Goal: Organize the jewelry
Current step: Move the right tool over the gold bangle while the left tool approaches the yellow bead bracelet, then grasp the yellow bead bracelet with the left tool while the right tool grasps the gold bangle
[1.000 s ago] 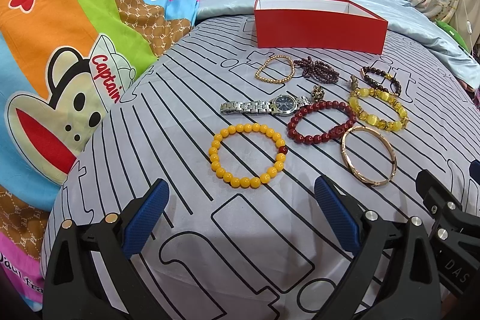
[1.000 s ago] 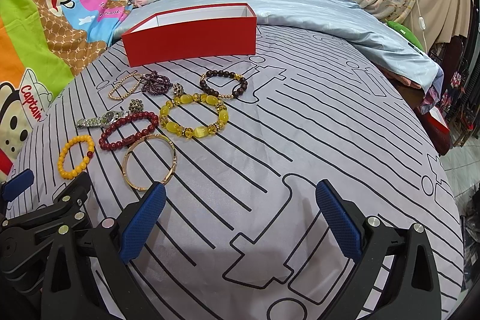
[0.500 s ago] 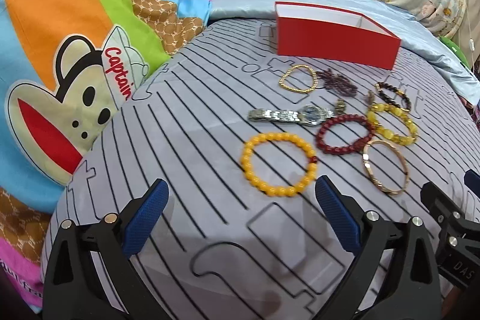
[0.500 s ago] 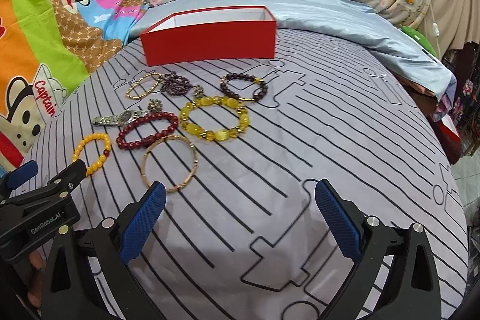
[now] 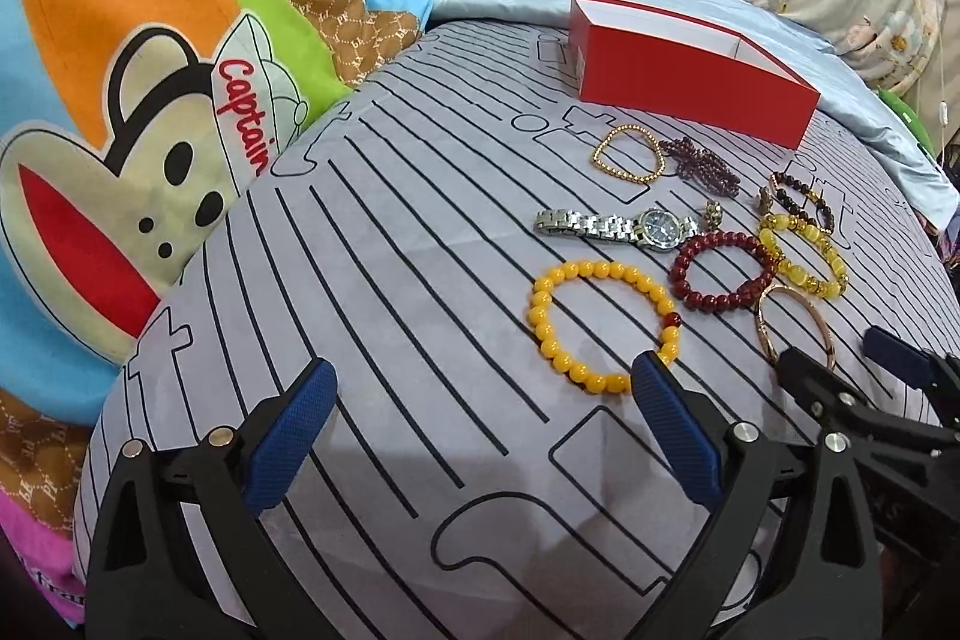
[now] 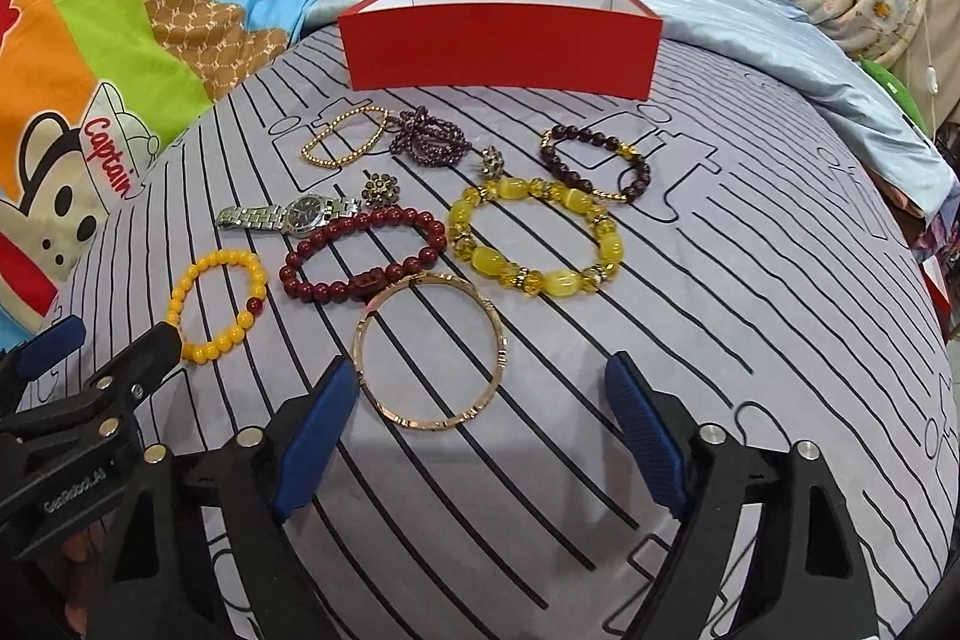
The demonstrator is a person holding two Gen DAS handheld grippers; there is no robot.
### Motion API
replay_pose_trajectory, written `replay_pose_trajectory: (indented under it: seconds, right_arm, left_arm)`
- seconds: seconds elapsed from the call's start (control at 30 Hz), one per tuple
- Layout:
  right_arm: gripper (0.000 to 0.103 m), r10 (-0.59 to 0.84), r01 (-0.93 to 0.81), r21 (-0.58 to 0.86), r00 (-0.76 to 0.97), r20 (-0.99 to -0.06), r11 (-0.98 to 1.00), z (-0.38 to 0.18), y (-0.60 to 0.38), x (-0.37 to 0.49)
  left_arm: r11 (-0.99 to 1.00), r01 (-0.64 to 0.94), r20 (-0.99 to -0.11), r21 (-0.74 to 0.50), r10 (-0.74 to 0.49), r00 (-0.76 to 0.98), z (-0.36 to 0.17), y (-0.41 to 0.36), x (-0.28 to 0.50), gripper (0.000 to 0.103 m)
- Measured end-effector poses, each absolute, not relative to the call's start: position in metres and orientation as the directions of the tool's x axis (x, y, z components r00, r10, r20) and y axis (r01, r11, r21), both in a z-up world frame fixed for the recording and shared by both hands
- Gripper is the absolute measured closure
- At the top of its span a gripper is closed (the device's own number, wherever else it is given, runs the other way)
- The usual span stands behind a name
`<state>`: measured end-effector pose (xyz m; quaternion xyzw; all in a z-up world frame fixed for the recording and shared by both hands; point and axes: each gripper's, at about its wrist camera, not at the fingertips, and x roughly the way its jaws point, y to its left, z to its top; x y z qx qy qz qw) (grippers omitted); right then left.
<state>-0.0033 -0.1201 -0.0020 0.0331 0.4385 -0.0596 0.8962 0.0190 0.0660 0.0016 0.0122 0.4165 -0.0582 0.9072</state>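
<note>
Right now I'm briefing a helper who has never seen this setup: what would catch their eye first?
Probably the red box, open-topped, at the far side of the striped grey bedspread. In front of it lies a cluster of jewelry: a yellow bead bracelet, a silver watch and a gold bangle nearest the right gripper, whose jaws are closing with nothing between them.

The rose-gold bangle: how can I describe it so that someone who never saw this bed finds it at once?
Start at the red box on the grey striped bedsheet and come toward the camera, past the cluster of bracelets. The rose-gold bangle lies nearest the right gripper, just below the dark red bead bracelet. It is the only plain rigid metal ring; the bracelets beside it are beaded.
</note>
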Motion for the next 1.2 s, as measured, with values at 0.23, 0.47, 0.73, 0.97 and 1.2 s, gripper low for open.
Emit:
replay_pose_trajectory:
  seconds: [0.23,0.47,0.73,0.97,1.2]
  right_arm:
    - [0.036,-0.076,0.114,-0.007,0.608,-0.790,0.993,-0.003,-0.115,-0.001]
    - [0.054,-0.067,0.122,0.011,0.620,-0.782,0.992,0.000,-0.120,-0.005]
    - [0.054,-0.065,0.146,0.035,0.625,-0.778,0.989,0.001,-0.133,-0.014]
    - [0.054,-0.068,0.192,0.070,0.629,-0.775,0.979,0.002,-0.154,-0.029]
    - [0.054,-0.063,0.196,0.081,0.633,-0.772,0.977,0.002,-0.157,-0.030]
  left_arm:
    - [0.993,0.117,-0.770,-0.033,-0.100,0.630,-0.002,0.065,0.022,0.009]
    - [0.988,0.146,-0.772,-0.042,-0.125,0.623,-0.003,0.061,0.022,0.009]
    - [0.986,0.165,-0.770,-0.034,-0.131,0.624,-0.001,0.053,0.023,0.009]
    - [0.980,0.193,-0.780,-0.042,-0.153,0.606,-0.003,0.037,0.031,0.009]
    - [0.984,0.153,-0.786,-0.091,-0.165,0.596,-0.005,0.044,0.039,0.009]
